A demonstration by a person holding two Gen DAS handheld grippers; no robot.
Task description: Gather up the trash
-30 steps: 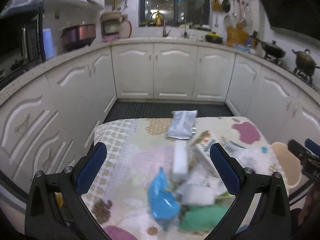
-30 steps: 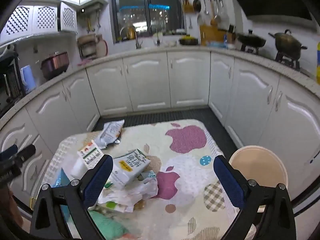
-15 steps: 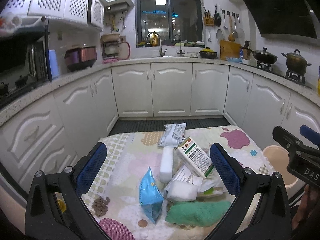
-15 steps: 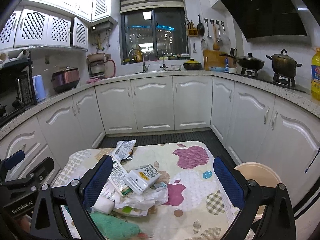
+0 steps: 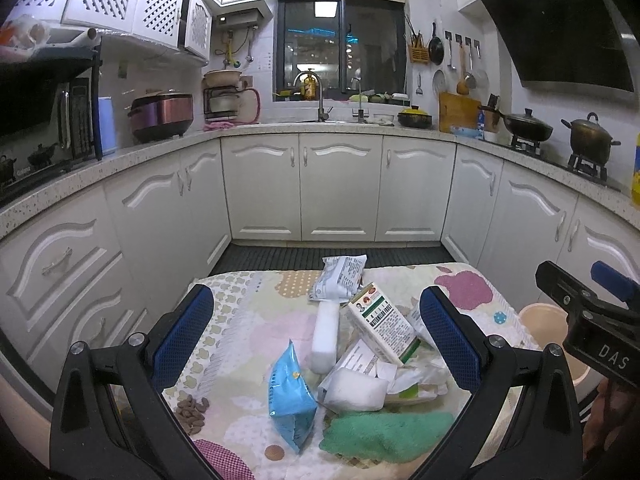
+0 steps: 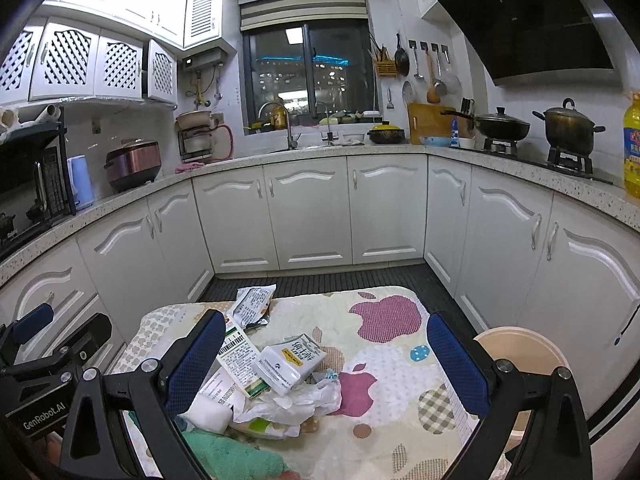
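Left tongs (image 5: 316, 344) and right tongs (image 6: 326, 360): wide open, empty. Blue packet (image 5: 290, 398) beneath left: descend, pinch upper edge.

Glossy blue pouch (image 5: 291, 396), fuzzy green cloth (image 5: 384, 434) (probably terry).

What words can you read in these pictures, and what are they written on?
"WATERMELON FROST": green-and-white box on the table.
"GenRobot.AI": left gripper's body, right wrist view.
"DAS": right gripper's body, left wrist view; the rest is cut off.
Print on the yellow-labelled carton, grey packet and oil bottle: too small to read.
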